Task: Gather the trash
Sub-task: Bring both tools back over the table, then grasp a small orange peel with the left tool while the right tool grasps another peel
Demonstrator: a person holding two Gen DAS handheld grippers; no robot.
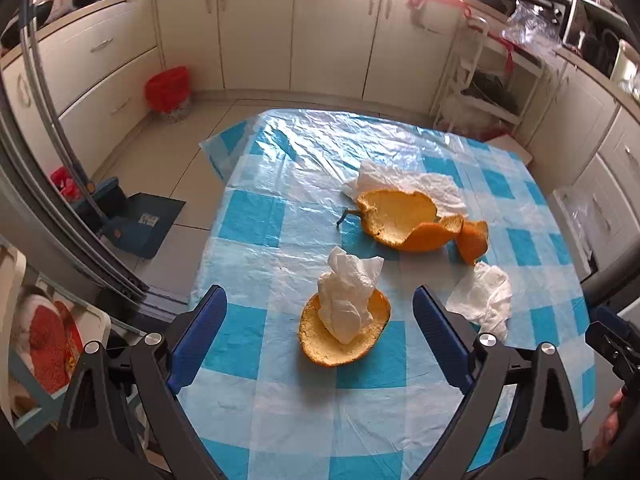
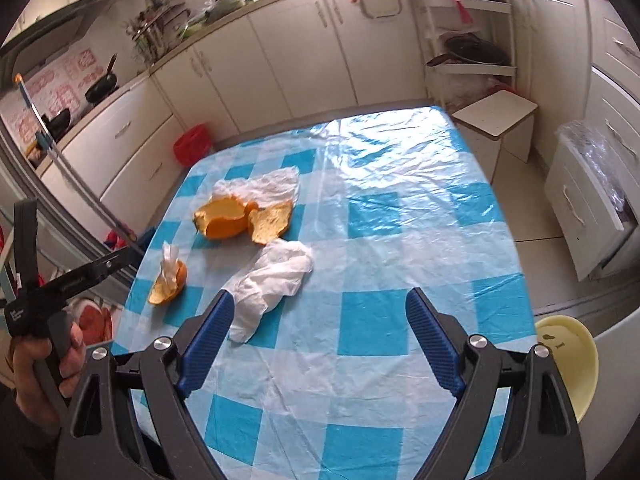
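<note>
On the blue-and-white checked table cover lies an orange peel cup with a crumpled tissue standing in it. My left gripper hovers over it, open, its pads clear of it. Farther back are a large peel, a small peel piece and a flat tissue. Another crumpled tissue lies just ahead of my right gripper, close to its left finger. This gripper is open and empty. The peel cup and the large peels sit to its left.
A red-lined bin stands on the floor by the cabinets, beyond the table's far left corner. A blue dustpan lies left of the table. A white stool is at the far right corner. A yellow bowl sits at the right.
</note>
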